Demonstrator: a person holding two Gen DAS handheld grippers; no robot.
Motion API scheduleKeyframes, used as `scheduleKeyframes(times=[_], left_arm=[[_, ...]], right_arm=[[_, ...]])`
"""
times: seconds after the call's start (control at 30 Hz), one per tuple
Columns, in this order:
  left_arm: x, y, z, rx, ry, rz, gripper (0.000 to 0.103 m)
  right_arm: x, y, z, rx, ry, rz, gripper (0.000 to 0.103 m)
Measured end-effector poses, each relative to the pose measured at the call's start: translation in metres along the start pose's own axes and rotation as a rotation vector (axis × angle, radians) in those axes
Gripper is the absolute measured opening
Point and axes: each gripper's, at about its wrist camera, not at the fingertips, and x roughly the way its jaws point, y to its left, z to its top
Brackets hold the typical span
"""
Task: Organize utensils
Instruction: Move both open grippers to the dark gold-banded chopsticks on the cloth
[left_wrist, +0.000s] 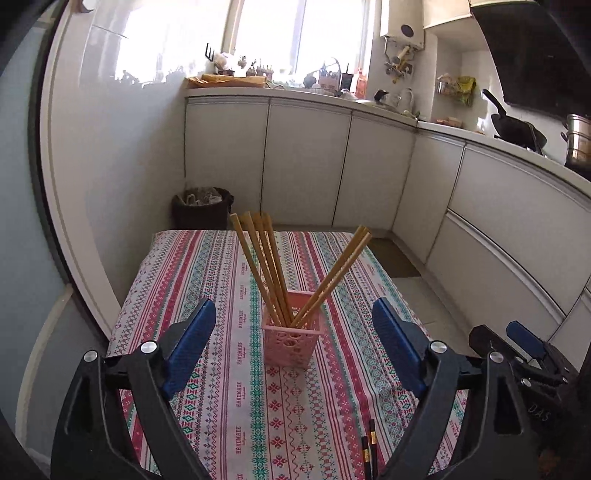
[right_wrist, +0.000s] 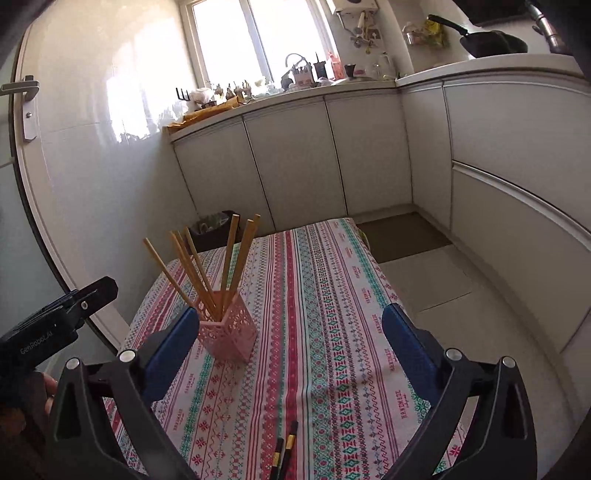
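A pink lattice holder (left_wrist: 291, 338) stands on the striped tablecloth (left_wrist: 229, 406) with several wooden chopsticks (left_wrist: 264, 266) upright in it, fanned left and right. It also shows in the right wrist view (right_wrist: 229, 332) with its chopsticks (right_wrist: 201, 273). Two black chopsticks (left_wrist: 369, 450) with gold bands lie on the cloth at the near edge, also in the right wrist view (right_wrist: 282, 456). My left gripper (left_wrist: 293, 314) is open and empty, just short of the holder. My right gripper (right_wrist: 290, 325) is open and empty, to the holder's right.
White cabinets (left_wrist: 306, 162) run along the back and right. A dark waste bin (left_wrist: 201, 208) stands past the table's far left corner. A wok (left_wrist: 517, 127) and pot sit on the counter. The other gripper shows at the right edge (left_wrist: 524, 354).
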Motion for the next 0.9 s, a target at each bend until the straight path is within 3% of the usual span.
scheduleKeyframes(times=[0.17, 0.37, 0.43, 0.53, 0.6, 0.67, 0.77, 0.83, 0.9], left_arm=[[0.003, -0.017, -0.007, 0.034, 0.022, -0.008, 0.096], [0.018, -0.04, -0.022, 0.104, 0.124, -0.037, 0.096], [0.029, -0.046, -0.031, 0.122, 0.209, -0.075, 0.096], [0.054, -0.053, -0.05, 0.137, 0.424, -0.152, 0.096], [0.07, -0.057, -0.066, 0.151, 0.548, -0.166, 0.095], [0.083, -0.06, -0.082, 0.164, 0.63, -0.157, 0.093], [0.103, -0.06, -0.101, 0.151, 0.756, -0.142, 0.079], [0.112, -0.06, -0.112, 0.152, 0.801, -0.121, 0.06], [0.119, -0.06, -0.119, 0.148, 0.834, -0.118, 0.051]], right_arm=[[-0.004, -0.011, -0.013, -0.002, 0.038, -0.011, 0.097], [-0.004, -0.032, -0.03, 0.008, 0.106, -0.038, 0.097], [-0.002, -0.041, -0.035, 0.018, 0.141, -0.051, 0.097], [0.003, -0.054, -0.042, 0.026, 0.196, -0.081, 0.096], [0.007, -0.063, -0.046, 0.036, 0.232, -0.092, 0.096], [0.011, -0.071, -0.05, 0.051, 0.268, -0.099, 0.097], [0.015, -0.079, -0.053, 0.067, 0.302, -0.116, 0.097], [0.014, -0.082, -0.054, 0.067, 0.308, -0.125, 0.096], [0.012, -0.086, -0.054, 0.075, 0.309, -0.123, 0.096]])
